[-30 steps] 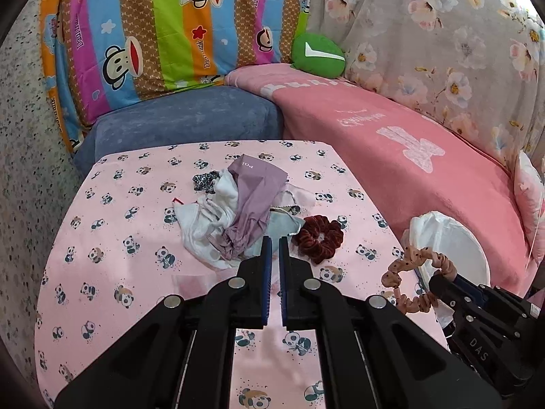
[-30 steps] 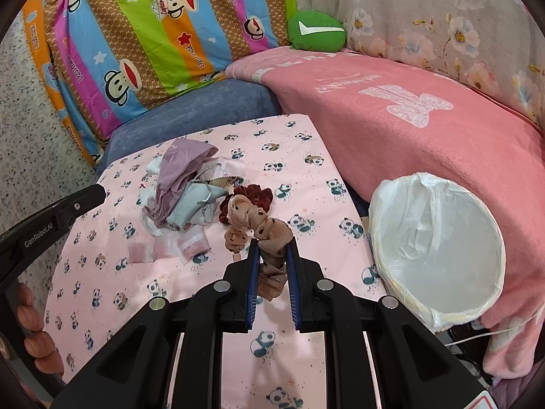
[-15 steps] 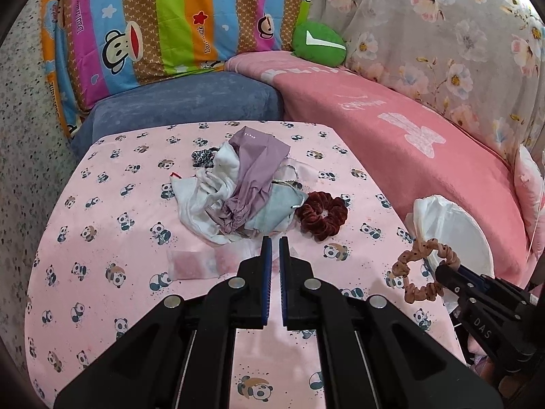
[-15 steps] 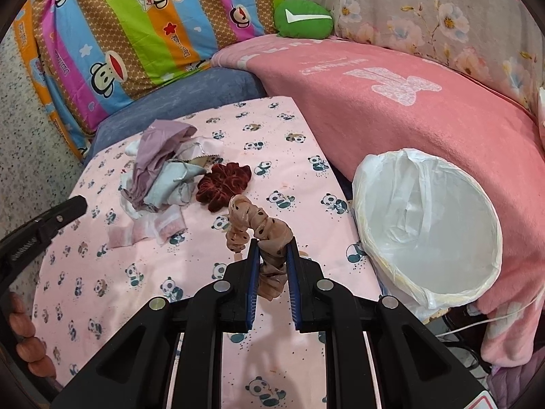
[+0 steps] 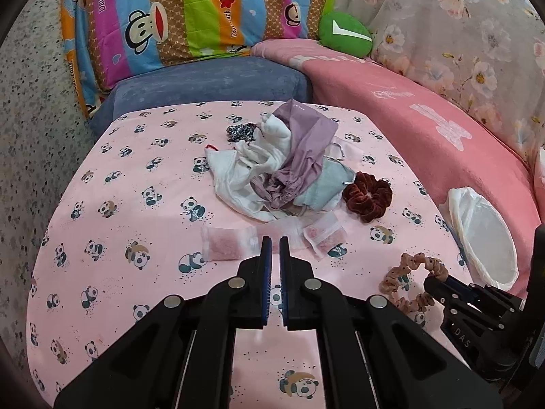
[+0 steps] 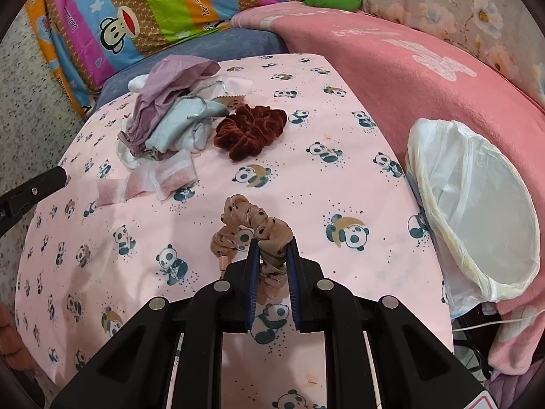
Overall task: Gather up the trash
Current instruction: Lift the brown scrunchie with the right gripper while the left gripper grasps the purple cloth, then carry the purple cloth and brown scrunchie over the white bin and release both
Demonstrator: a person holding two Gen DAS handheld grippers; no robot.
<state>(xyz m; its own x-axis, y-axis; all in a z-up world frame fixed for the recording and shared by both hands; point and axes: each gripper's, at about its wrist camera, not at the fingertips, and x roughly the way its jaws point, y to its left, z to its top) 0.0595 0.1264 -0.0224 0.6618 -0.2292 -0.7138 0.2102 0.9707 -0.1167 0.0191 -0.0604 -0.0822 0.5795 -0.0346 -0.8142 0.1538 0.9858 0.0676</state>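
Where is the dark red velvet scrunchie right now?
The dark red scrunchie lies on the panda cloth, touching the clothes pile on that pile's right, left of the bin.

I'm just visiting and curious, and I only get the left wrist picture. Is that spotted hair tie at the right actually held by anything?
Observer: Yes. The right wrist view shows the spotted scrunchie pinched between the jaws of the right gripper.
Operator: Anything in the bin?
Observer: That view looks into most of the white-lined bin, and I see nothing in it.
Operator: Where is my gripper from there?
Observer: The left gripper pokes in at the left edge, just short of the plastic wrappers.
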